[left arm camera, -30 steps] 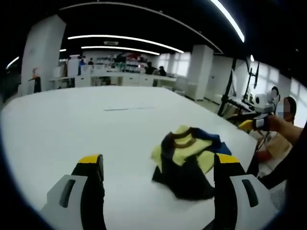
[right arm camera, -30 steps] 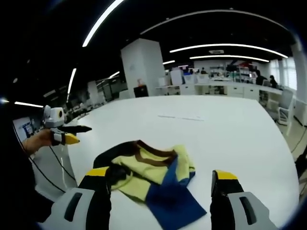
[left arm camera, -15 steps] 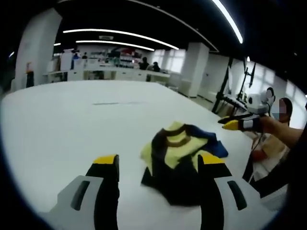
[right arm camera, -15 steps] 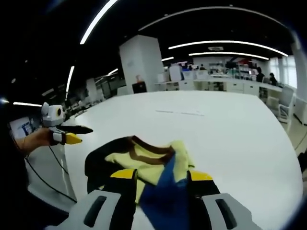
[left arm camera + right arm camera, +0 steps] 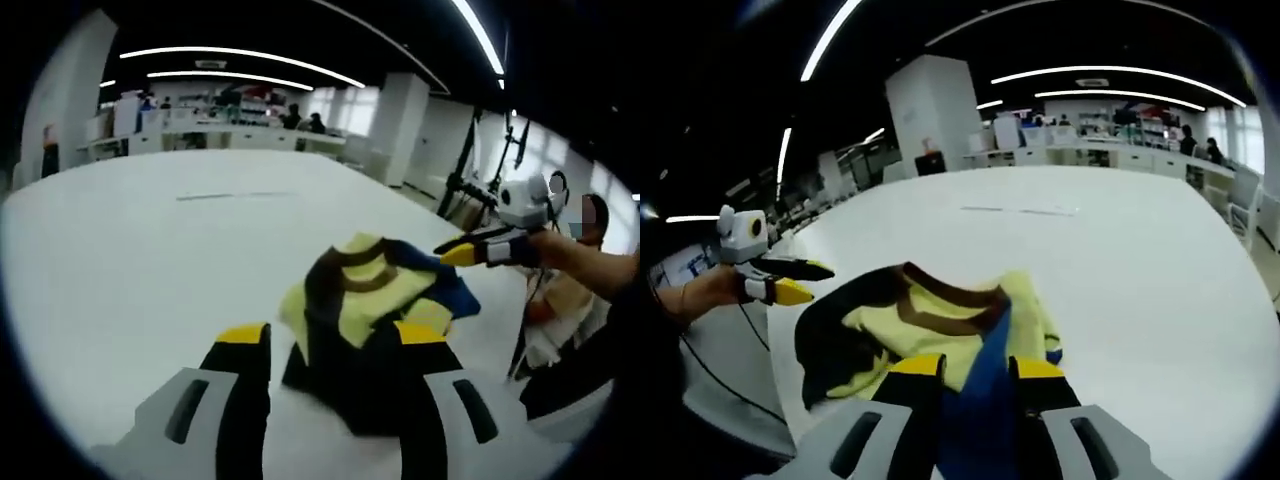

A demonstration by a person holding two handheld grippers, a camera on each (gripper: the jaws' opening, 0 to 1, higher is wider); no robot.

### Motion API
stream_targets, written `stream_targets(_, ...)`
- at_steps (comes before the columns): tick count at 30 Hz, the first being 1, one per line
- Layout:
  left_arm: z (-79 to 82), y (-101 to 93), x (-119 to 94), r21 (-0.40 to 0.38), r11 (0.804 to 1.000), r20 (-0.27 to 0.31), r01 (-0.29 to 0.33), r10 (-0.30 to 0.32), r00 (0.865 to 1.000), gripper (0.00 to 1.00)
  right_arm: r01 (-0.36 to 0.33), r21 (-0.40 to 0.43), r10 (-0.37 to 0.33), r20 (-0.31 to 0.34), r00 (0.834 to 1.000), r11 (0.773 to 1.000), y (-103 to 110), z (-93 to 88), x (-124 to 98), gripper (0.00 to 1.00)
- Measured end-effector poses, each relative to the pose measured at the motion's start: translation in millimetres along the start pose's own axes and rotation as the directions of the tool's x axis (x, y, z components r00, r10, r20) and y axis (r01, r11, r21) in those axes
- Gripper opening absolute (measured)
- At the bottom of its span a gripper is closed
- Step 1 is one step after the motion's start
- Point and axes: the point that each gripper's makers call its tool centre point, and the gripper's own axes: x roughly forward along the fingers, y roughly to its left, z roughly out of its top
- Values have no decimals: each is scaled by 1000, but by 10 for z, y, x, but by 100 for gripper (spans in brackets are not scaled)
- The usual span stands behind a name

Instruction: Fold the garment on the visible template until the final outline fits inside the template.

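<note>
- Both grippers have narrowed since 1 second ago: the right gripper point(image 5: 975, 368) now has its 2 jaws pinched on the blue flap of the garment point(image 5: 940, 330).
- Left gripper point(image 5: 330, 335) has its jaws part-way apart, straddling the garment's black edge; whether they touch it is unclear.
- Garment lies crumpled on the white table point(image 5: 150, 240), near the table's edge.
</note>
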Motion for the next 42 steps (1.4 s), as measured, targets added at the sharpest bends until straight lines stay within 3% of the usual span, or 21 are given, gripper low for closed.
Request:
stream_targets(6,-21,-24,108,-17,1000,-13,19,-19,1000,33,13,33,-13,-10,1000,999,-52,-31,82,17)
stream_targets(14,-61,15,240,-42,999,-20,16,-17,1000,13,33,81,-34,10,999,996,-111,17,113,1)
stream_targets(21,-106,67,283,-58,998,-34,-5,3,999,0,47,123,-48,4,999,991,-161,4,128,0)
stream_targets(25,-88,40,246,-96,995,-25,11,-13,1000,0,37,126,-39,13,999,991,-135,27,110,0)
stream_targets(30,-21,32,164,-84,996,-3,10,-10,1000,0,7,112,-11,36,999,994,-68,99,61,0)
stream_targets(42,370,-9,-107,-91,995,82,37,-29,996,0,-34,41,32,44,999,999,74,304,-129,0)
